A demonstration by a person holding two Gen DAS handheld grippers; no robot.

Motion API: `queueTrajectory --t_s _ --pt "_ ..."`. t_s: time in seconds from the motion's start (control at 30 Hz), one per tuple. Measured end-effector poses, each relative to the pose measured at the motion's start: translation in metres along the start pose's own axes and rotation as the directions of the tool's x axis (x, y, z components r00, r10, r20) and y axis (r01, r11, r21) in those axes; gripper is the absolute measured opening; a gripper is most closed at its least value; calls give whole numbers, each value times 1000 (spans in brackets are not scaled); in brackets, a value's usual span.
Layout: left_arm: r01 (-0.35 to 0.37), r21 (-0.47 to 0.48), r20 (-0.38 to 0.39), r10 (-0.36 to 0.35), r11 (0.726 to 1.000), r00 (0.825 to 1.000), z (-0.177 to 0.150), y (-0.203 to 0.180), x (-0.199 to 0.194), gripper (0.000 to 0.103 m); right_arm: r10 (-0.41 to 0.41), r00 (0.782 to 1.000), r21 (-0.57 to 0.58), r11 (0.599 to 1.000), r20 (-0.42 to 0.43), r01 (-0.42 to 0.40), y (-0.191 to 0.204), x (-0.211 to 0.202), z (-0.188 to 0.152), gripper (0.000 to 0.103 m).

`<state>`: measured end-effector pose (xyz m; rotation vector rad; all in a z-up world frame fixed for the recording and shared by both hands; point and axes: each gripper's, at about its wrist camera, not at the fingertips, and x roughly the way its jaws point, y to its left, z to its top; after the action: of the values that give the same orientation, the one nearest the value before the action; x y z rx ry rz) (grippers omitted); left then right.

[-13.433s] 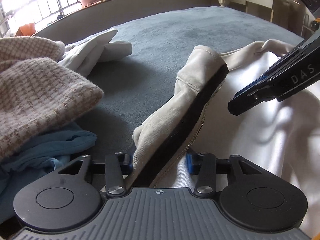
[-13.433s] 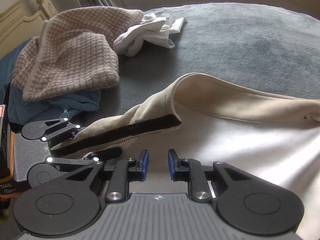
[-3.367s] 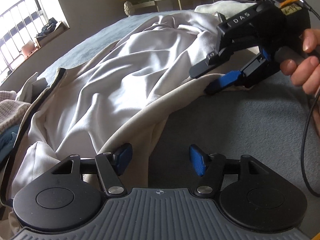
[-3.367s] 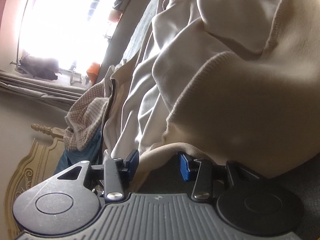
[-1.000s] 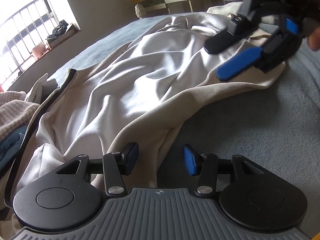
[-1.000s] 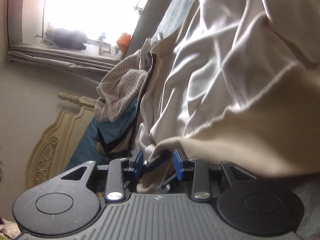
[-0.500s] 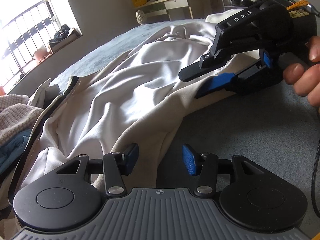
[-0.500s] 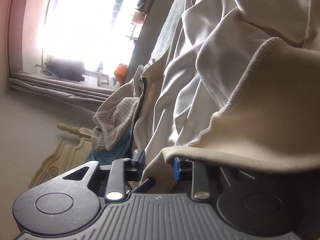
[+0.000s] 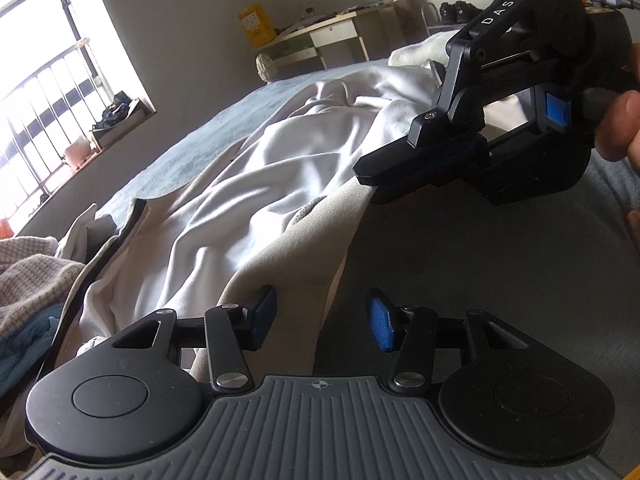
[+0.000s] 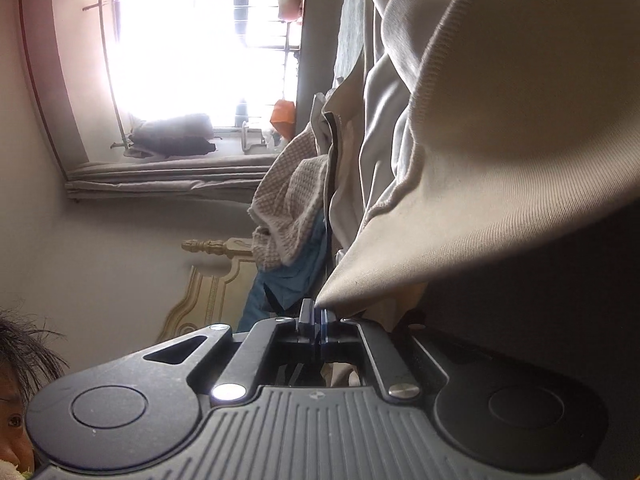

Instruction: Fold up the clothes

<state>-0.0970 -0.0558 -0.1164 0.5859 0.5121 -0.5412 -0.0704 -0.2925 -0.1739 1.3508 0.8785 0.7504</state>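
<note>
Beige jacket (image 10: pixel 500 128) hem pinched in the closed right claw (image 10: pixel 318 316).

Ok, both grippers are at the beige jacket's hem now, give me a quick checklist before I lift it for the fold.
1. Right gripper pinching the beige jacket hem: ok; jaws just closed on the cloth.
2. Left gripper gripping hem: not ok; jaws open, cloth only beside one pad.
3. Hem taut between grippers: not ok, it sags.
4. Knit sweater off the jacket: cannot tell.
5. Bed free ahead: ok.
</note>
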Motion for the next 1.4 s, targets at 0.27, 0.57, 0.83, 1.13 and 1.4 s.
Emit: queueTrajectory --t_s 0.27,0.57,0.83,1.13,1.4 --pt "-61 74 36 59 995 998 2 -14 -5 45 -42 999 28 999 -20 43 -8 5 -9 2" --pt "-34 50 110 28 998 994 2 -9 -18 7 -60 997 10 998 57 59 -5 -10 -4 2" --pt "159 -32 87 -156 987 984 2 -3 -20 3 -118 989 43 992 89 115 -10 -11 0 32" --pt "303 -115 64 -297 946 953 -3 5 -23 3 -181 983 12 983 -28 181 -19 25 -4 55" --pt "400 -160 -45 -411 903 910 -21 12 -32 5 -215 972 14 976 -99 218 -34 45 -13 12"
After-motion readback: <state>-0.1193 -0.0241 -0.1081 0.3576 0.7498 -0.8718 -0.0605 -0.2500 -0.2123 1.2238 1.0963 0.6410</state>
